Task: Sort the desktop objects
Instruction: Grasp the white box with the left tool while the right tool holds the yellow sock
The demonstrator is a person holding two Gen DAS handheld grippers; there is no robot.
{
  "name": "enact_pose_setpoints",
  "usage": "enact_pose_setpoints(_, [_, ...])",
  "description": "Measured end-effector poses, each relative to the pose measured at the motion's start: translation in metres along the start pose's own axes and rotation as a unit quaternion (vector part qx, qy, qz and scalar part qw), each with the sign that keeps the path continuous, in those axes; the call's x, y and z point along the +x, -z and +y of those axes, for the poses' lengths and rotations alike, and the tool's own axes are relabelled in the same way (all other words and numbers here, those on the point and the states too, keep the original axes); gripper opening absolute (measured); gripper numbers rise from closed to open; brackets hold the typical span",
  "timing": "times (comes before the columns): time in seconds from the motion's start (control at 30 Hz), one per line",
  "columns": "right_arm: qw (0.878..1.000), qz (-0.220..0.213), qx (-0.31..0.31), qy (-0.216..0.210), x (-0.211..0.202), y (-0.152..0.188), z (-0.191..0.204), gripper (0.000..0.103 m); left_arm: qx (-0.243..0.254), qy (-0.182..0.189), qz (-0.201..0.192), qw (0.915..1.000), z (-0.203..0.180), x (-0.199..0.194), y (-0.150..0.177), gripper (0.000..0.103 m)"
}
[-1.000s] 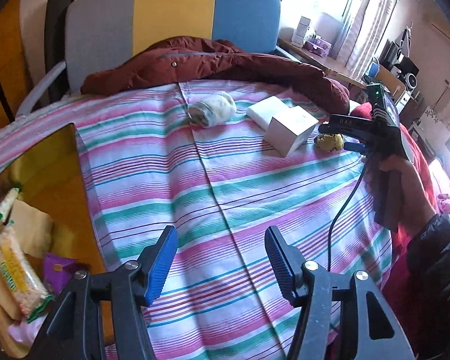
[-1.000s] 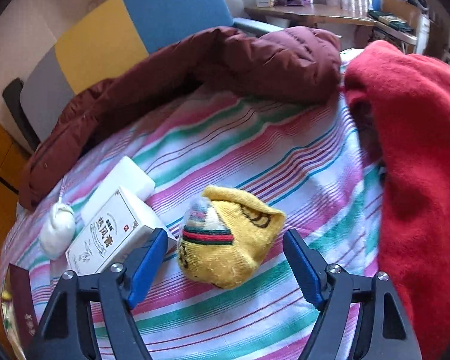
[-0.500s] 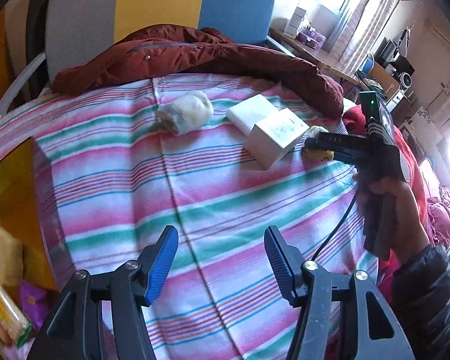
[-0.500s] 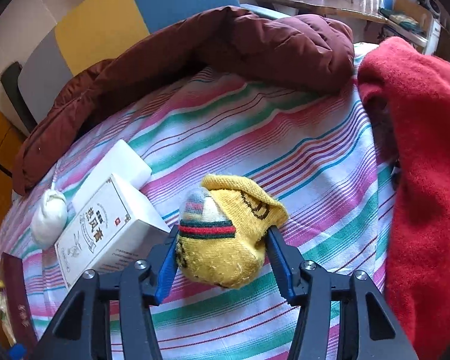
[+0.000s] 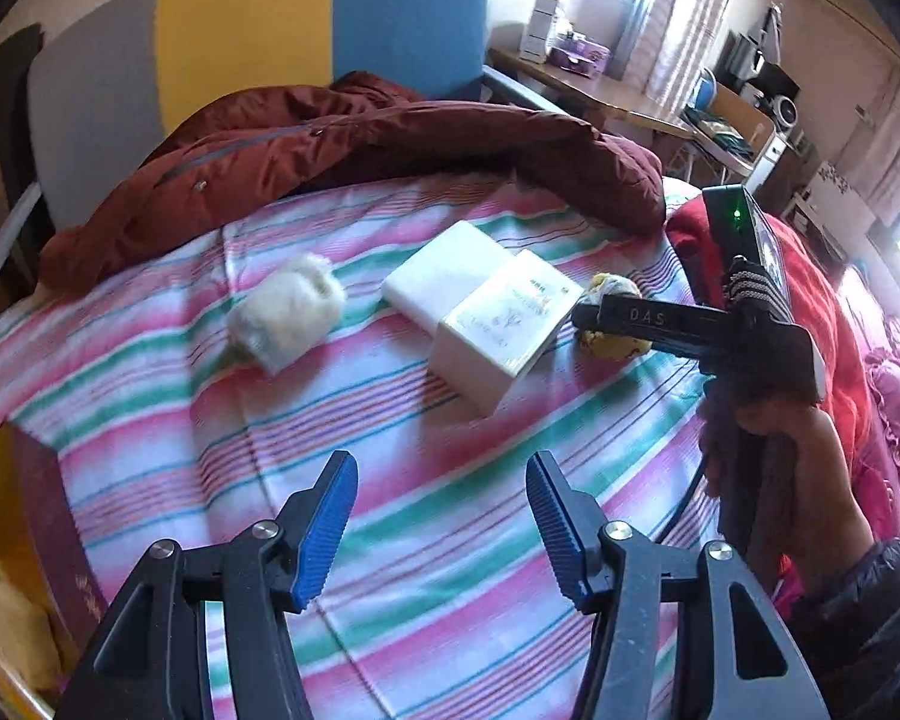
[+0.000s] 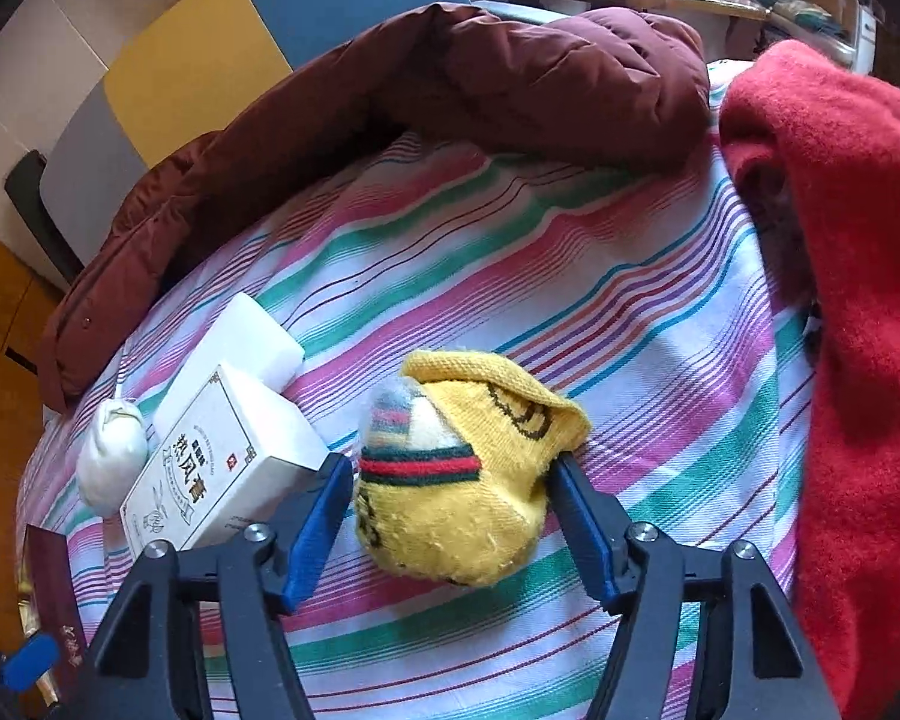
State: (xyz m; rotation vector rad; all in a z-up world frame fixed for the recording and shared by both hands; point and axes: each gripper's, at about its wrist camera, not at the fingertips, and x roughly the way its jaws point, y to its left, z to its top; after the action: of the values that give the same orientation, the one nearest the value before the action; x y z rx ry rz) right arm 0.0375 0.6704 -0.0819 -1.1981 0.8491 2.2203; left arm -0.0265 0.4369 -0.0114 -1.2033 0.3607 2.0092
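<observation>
A rolled yellow sock (image 6: 468,498) lies on the striped cloth, and my right gripper (image 6: 450,468) is shut on it, its blue pads pressing both sides. The sock also shows in the left wrist view (image 5: 615,324) behind the right gripper's body. A white printed box (image 6: 222,468) (image 5: 504,330) lies just left of the sock, with a plain white box (image 5: 444,276) behind it and a rolled white sock (image 5: 288,312) further left. My left gripper (image 5: 441,492) is open and empty above the cloth, well short of the boxes.
A maroon jacket (image 5: 360,144) lies across the back of the bed. A red blanket (image 6: 858,300) is piled at the right. A dark red booklet (image 5: 60,528) and snack packets (image 5: 6,618) lie at the left edge.
My right gripper closed from open onto the yellow sock. My left gripper moved forward toward the boxes and stayed open.
</observation>
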Motion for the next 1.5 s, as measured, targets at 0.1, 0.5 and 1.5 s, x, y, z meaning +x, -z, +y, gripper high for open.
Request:
enact_pose_setpoints(0.1, [1.000, 0.014, -0.002, 0.003, 0.000, -0.002, 0.000, 0.068, 0.040, -0.007, -0.004, 0.9992, -0.012, 0.008, -0.010, 0.059])
enact_pose_setpoints(0.5, [1.000, 0.022, -0.003, 0.021, -0.003, 0.000, -0.001, 0.060, 0.195, -0.010, -0.005, 0.9807, -0.042, 0.058, -0.044, 0.061])
enact_pose_setpoints(1.5, [0.999, 0.027, -0.022, 0.021, -0.002, -0.003, 0.001, 0.055, 0.155, 0.008, 0.023, 0.9876, -0.038, 0.092, -0.033, 0.051])
